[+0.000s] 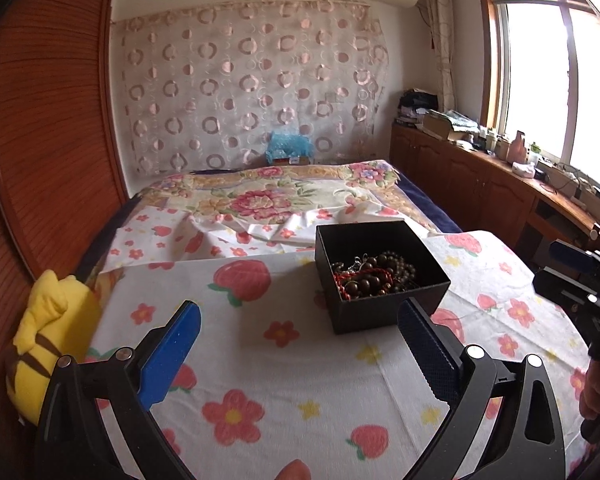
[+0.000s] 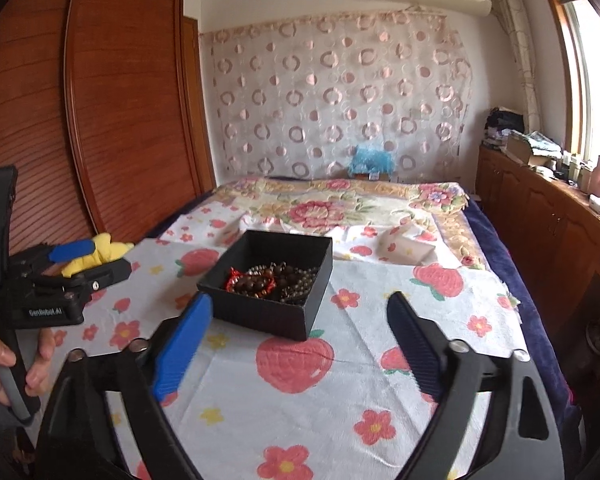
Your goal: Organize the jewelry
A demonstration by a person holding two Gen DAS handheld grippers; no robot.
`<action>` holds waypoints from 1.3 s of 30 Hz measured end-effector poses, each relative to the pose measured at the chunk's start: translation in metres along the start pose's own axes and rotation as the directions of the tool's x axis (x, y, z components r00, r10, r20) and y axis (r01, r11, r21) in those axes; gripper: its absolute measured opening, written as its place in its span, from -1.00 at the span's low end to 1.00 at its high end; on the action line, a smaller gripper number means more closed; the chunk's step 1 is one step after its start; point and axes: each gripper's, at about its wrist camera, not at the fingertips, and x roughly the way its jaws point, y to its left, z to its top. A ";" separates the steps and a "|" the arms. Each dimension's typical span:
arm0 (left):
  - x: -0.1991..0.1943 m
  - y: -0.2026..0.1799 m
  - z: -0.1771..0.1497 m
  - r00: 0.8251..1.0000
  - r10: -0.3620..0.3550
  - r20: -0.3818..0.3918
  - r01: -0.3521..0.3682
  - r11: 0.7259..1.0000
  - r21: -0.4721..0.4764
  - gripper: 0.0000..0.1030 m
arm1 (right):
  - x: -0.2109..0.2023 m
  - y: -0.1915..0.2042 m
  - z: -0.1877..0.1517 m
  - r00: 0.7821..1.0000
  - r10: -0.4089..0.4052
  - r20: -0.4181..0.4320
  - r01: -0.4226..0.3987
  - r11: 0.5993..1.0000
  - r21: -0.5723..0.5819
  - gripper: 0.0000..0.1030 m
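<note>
A black open box [image 1: 380,316] stands on a table covered by a strawberry-and-flower cloth [image 1: 260,380]. Inside it lies a tangle of jewelry [image 1: 374,278]: dark brown bead strings and a red cord. My left gripper [image 1: 300,308] is open just in front of the box and slightly to its left, with nothing between its blue pads. In the right wrist view the box [image 2: 260,318] and jewelry [image 2: 272,280] sit just beyond my right gripper [image 2: 300,299], which is open and empty too. Each gripper shows at the edge of the other's view: right gripper [image 1: 560,272], left gripper [image 2: 96,260].
A yellow plush toy [image 1: 48,340] lies at the table's left edge by the wooden wardrobe [image 1: 48,140]. Beyond the table is a bed with a floral blanket [image 1: 268,196]. Cluttered wooden cabinets [image 1: 480,176] run under the window on the right. A person's hand [image 2: 4,364] holds the left gripper's handle.
</note>
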 end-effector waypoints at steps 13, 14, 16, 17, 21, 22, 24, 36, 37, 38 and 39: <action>-0.037 -0.007 -0.019 0.999 0.032 0.021 -0.031 0.999 -0.026 0.85 | -0.036 0.001 -0.016 0.995 -0.086 0.056 0.083 0.995 0.046 0.95; -0.038 -0.007 -0.020 0.999 0.031 0.019 -0.031 0.999 -0.026 0.85 | -0.038 0.001 -0.018 0.995 -0.084 0.059 0.081 0.995 0.052 0.95; -0.041 -0.007 -0.023 0.999 0.033 0.019 -0.033 0.999 -0.022 0.85 | -0.041 0.002 -0.020 0.994 -0.088 0.064 0.085 0.995 0.052 0.95; -0.040 -0.007 -0.023 0.999 0.034 0.021 -0.033 0.999 -0.023 0.85 | -0.042 0.003 -0.021 0.994 -0.092 0.065 0.089 0.995 0.051 0.95; -0.041 -0.007 -0.025 0.999 0.032 0.022 -0.032 0.999 -0.024 0.85 | -0.043 0.003 -0.024 0.994 -0.089 0.064 0.086 0.995 0.057 0.95; -0.042 -0.007 -0.026 0.999 0.031 0.024 -0.031 0.999 -0.026 0.85 | -0.043 0.003 -0.025 0.994 -0.090 0.064 0.086 0.995 0.057 0.95; -0.041 -0.008 -0.025 0.999 0.034 0.025 -0.034 0.999 -0.022 0.85 | -0.043 0.003 -0.025 0.994 -0.087 0.062 0.084 0.995 0.057 0.95; -0.049 -0.009 -0.030 0.999 0.029 0.026 -0.028 0.999 -0.019 0.85 | -0.045 0.006 -0.027 0.995 -0.083 0.061 0.080 0.995 0.054 0.95; -0.048 -0.010 -0.029 0.999 0.030 0.028 -0.030 0.999 -0.016 0.85 | -0.045 0.006 -0.027 0.995 -0.083 0.061 0.079 0.995 0.054 0.95; -0.049 -0.010 -0.031 0.999 0.030 0.029 -0.030 0.999 -0.017 0.85 | -0.045 0.006 -0.027 0.995 -0.082 0.062 0.079 0.995 0.055 0.95; -0.050 -0.012 -0.029 0.999 0.029 0.029 -0.029 0.999 -0.017 0.85 | -0.045 0.006 -0.026 0.995 -0.083 0.062 0.079 0.995 0.054 0.95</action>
